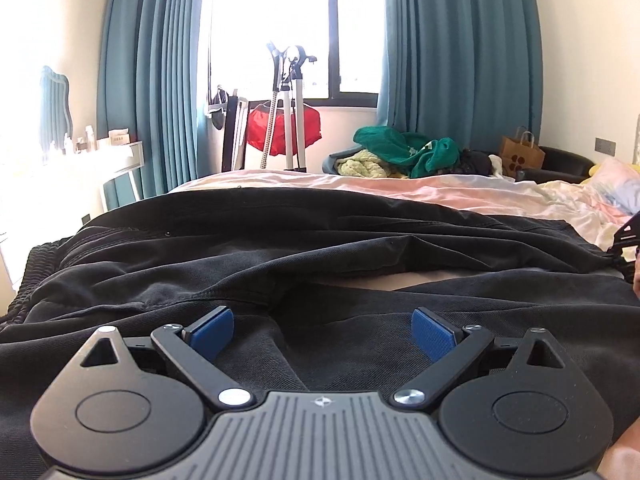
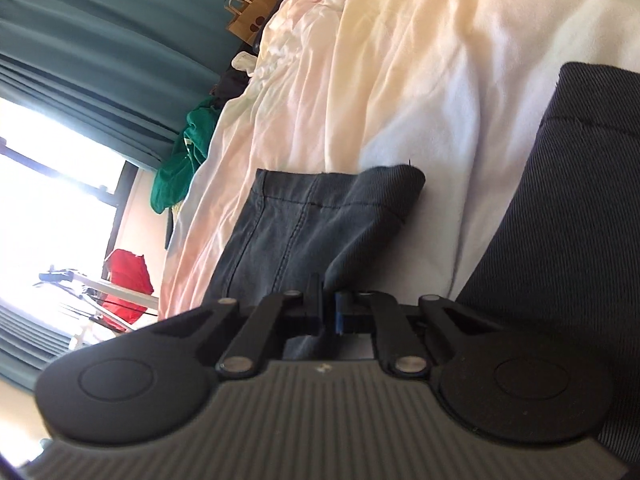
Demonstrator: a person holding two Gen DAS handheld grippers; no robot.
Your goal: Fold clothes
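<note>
Black trousers [image 1: 280, 248] lie spread across the bed, with the ribbed waistband [image 1: 36, 276] at the left. My left gripper [image 1: 322, 332] is open, its blue pads [image 1: 212, 330] resting low over the dark cloth with nothing between them. My right gripper [image 2: 329, 312] is shut on the hem end of a trouser leg [image 2: 304, 216], which hangs or lies against the pale sheet; the view is tilted. A part of the right gripper shows at the right edge of the left wrist view [image 1: 628, 236]. A second dark ribbed cloth [image 2: 560, 240] lies to the right.
The bed has a rumpled pink and white sheet [image 1: 460, 192]. A heap of green and other clothes [image 1: 404, 152] lies at the far side, by a brown paper bag [image 1: 520, 154]. Teal curtains [image 1: 460, 60], a tripod [image 1: 294, 120] and a red item [image 1: 312, 128] stand by the window.
</note>
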